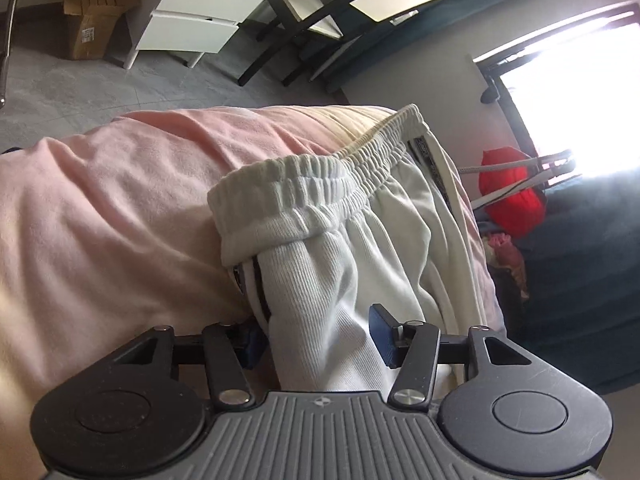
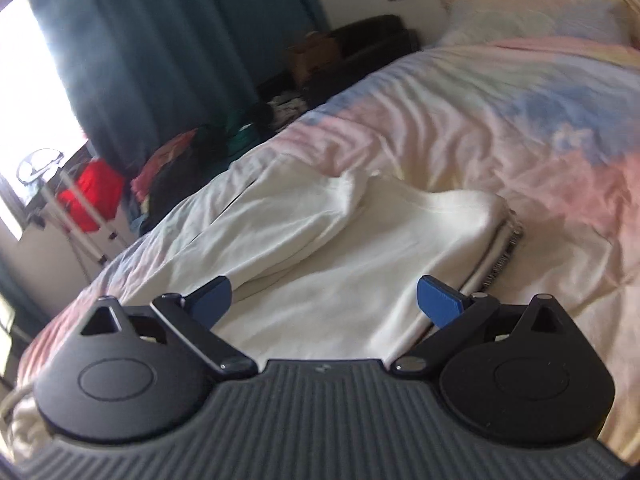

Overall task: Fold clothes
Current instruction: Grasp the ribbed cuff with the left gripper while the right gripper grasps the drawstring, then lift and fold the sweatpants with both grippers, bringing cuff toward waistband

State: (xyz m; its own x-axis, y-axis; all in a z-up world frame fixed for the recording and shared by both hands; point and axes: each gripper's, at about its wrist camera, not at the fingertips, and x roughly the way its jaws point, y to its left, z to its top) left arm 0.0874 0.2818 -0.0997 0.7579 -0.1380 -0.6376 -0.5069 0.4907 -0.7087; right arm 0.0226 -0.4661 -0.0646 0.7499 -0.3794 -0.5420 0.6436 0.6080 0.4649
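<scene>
Trousers (image 2: 320, 240) on bed (image 2: 520, 128); fold between left hand-held gripper (image 1: 318, 338) fingers.
</scene>
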